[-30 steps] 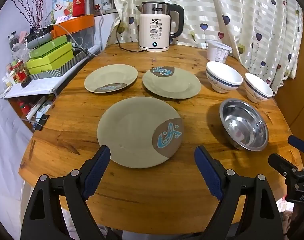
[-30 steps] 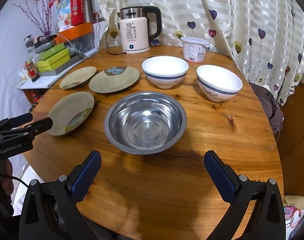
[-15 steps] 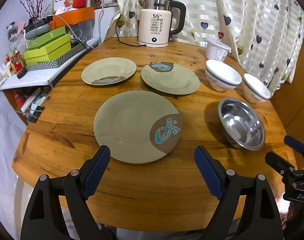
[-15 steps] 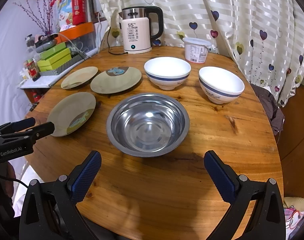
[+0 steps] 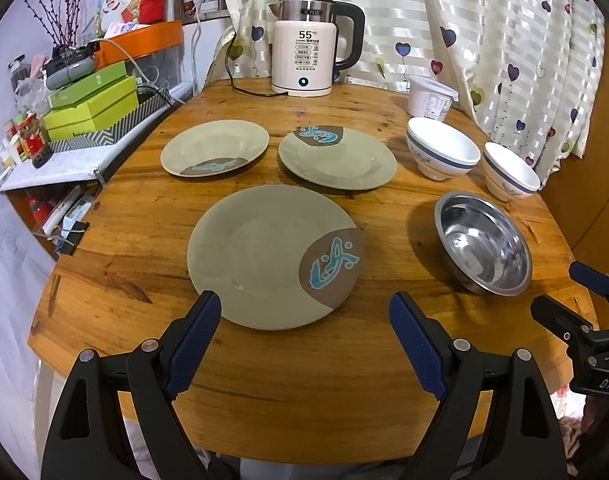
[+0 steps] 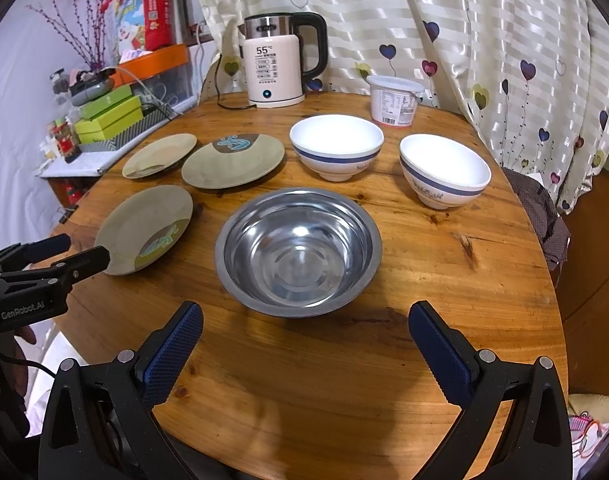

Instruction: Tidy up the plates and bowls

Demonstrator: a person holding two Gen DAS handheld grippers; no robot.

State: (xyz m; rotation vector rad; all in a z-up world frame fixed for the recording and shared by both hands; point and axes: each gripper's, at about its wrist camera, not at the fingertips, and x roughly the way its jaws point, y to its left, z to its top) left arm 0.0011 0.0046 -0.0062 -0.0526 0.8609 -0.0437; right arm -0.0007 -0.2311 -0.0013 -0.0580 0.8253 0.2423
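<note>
Three olive plates lie on the round wooden table: a large one (image 5: 264, 252) just ahead of my open, empty left gripper (image 5: 304, 312), and two smaller ones behind it (image 5: 214, 146) (image 5: 338, 158). A steel bowl (image 6: 298, 250) sits just ahead of my open, empty right gripper (image 6: 304, 320). Two white bowls with blue bands (image 6: 336, 144) (image 6: 444, 168) stand behind it. The large plate also shows in the right wrist view (image 6: 144, 228), with the left gripper (image 6: 64, 252) at its near edge.
A cream electric kettle (image 5: 306, 62) and a white lidded tub (image 5: 430, 96) stand at the table's far edge before a heart-print curtain. Green boxes (image 5: 92, 108) and clutter fill a shelf to the left. The table's front edge (image 5: 264, 432) lies under both grippers.
The left gripper has drawn slightly closer to the large plate. The right gripper has eased a little towards the steel bowl. Both stay open.
</note>
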